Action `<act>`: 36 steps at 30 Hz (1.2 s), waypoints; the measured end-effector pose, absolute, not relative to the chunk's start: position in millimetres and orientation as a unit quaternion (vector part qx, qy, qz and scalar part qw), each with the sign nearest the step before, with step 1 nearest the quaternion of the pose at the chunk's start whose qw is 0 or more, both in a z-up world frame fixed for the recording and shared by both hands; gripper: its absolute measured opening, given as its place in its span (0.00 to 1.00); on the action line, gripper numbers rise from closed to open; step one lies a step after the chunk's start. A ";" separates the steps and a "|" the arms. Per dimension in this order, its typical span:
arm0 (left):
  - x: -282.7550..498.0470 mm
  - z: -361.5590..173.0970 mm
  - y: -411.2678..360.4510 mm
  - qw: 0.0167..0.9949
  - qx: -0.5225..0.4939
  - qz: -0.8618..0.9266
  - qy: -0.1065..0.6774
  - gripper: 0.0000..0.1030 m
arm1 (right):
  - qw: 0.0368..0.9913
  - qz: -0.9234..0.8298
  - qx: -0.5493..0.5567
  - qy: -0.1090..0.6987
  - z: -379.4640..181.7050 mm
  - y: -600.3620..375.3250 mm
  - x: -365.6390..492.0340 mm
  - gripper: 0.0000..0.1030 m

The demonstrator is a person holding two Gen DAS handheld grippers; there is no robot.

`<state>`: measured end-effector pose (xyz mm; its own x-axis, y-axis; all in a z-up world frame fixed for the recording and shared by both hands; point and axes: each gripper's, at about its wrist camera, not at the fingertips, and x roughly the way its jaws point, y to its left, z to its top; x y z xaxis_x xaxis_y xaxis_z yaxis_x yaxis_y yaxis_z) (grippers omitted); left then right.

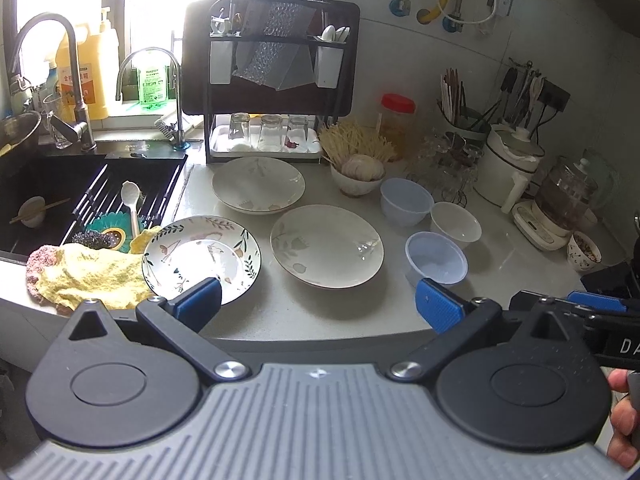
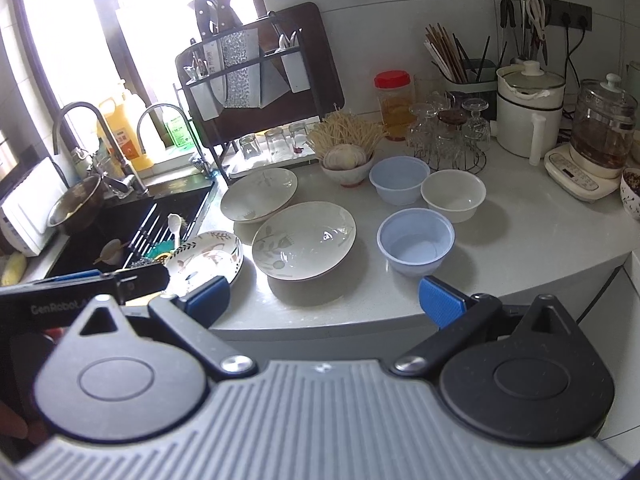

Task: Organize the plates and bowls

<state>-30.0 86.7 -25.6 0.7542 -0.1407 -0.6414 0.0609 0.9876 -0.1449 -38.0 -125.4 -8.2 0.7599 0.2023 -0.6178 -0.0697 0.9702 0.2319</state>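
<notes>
Three shallow plates lie on the pale counter: a leaf-rimmed plate (image 1: 202, 258) (image 2: 204, 258) beside the sink, a cream plate (image 1: 327, 246) (image 2: 304, 240) at centre, another cream plate (image 1: 258, 185) (image 2: 259, 194) behind. To their right stand a near blue bowl (image 1: 436, 258) (image 2: 416, 241), a far blue bowl (image 1: 406, 201) (image 2: 399, 179) and a white bowl (image 1: 456, 222) (image 2: 453, 195). My left gripper (image 1: 318, 306) hangs open over the counter's front edge, nothing between its pads. My right gripper (image 2: 324, 302) is open too, just short of the counter edge, empty.
The black sink (image 1: 52, 188) with faucets (image 1: 68, 80) lies left, a yellow cloth (image 1: 92, 274) on its edge. A dark knife and glass rack (image 1: 272, 80) stands at the back. A garlic bowl (image 1: 358, 178), red-lidded jar (image 2: 394, 100), stemmed glasses (image 2: 448, 132), chopstick holder, white pot (image 2: 528, 112) and kettle (image 2: 600, 132) crowd the right.
</notes>
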 end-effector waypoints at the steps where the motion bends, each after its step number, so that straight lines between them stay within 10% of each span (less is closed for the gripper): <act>1: -30.0 -25.9 90.8 0.934 -0.059 -0.060 0.346 1.00 | 0.933 0.072 0.100 0.338 -9.7 -123.1 -37.8 1.00; 36: 29.4 -34.5 161.3 0.931 -0.073 -0.035 0.357 1.00 | 0.925 0.091 0.096 0.357 -33.7 -66.6 25.9 1.00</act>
<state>29.4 161.3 -34.5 0.7430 -0.1178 -0.6588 0.0141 0.9869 -0.1605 25.9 -66.6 -33.7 0.7287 0.2370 -0.6425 -0.1000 0.9650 0.2425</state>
